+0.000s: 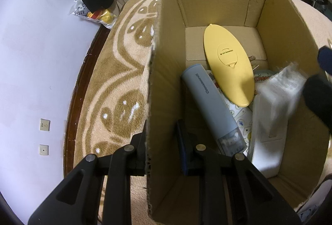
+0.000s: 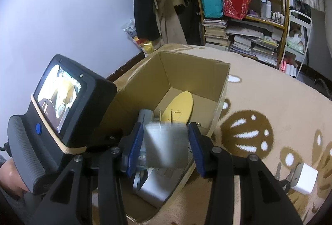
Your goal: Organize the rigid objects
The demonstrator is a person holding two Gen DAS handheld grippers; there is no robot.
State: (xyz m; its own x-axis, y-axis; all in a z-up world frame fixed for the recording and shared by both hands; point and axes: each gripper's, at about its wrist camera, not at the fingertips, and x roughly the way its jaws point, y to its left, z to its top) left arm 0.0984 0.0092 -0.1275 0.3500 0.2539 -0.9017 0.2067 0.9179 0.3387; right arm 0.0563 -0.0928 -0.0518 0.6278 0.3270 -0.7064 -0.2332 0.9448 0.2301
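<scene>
An open cardboard box (image 1: 269, 23) stands on a beige carpet. Inside lie a yellow oval case (image 1: 228, 67), a grey-blue cylinder (image 1: 209, 104) and a white box (image 1: 267, 154). My left gripper (image 1: 161, 129) straddles the box's left wall: one finger is outside, and the blue pad inside shows a gap to the wall. My right gripper (image 2: 166, 127) hangs open over the box's near end. A blurred clear plastic packet (image 2: 166, 144) sits between its pads with slim gaps either side. In the left wrist view that clear plastic packet (image 1: 280, 90) lies beyond the right fingertips (image 1: 324, 56).
A white cube charger (image 2: 304, 178) lies on the carpet (image 2: 269, 100) right of the box, with small metal items beside it. A shelf (image 2: 249, 17) of books and bags stands behind. Hanging coats (image 2: 166, 6) and a wall (image 2: 62, 17) are to the left.
</scene>
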